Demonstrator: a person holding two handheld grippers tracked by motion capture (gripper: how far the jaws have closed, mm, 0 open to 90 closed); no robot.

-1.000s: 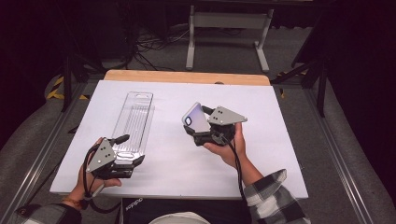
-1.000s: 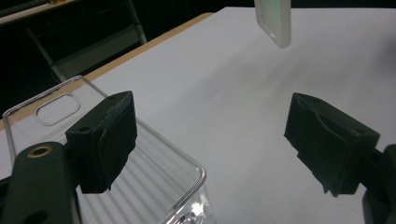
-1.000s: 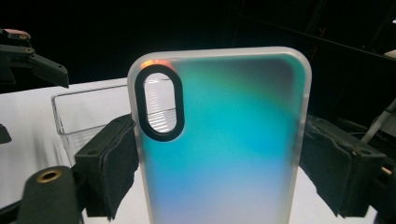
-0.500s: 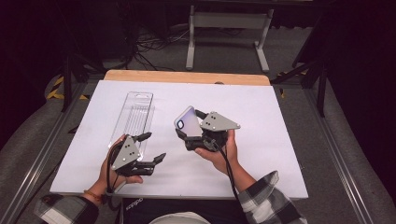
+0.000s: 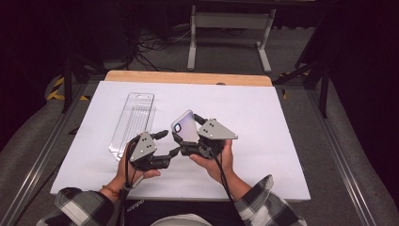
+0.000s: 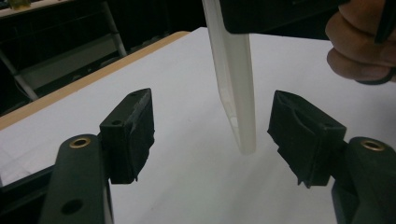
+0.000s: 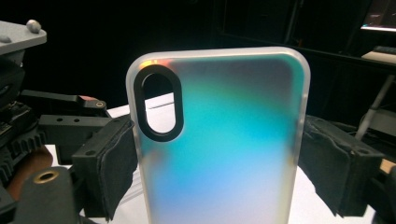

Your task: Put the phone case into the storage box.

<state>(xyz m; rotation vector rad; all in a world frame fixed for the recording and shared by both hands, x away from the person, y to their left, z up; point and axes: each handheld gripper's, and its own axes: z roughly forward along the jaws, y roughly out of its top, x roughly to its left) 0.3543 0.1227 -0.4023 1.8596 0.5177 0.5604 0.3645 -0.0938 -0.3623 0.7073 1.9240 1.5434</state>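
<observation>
I have the phone case clamped in my right tongs, a little left of centre in the high view, standing tilted above the white surface with its camera cutout toward the top. In the right gripper view the case rises through the middle of the frame, iridescent and frosted, with a black pad pressed on its left edge and the other on its right edge; the oval cutout sits at its upper left. My left tongs lie just left of the case in the high view, their jaws apart and just now closing in. In the left gripper view the case's edge hangs down from the top of the frame between the two pads, nearer the right one, touching neither. A clear plastic tray lies flat on the surface in the left part of the high view, beyond my left hand.
</observation>
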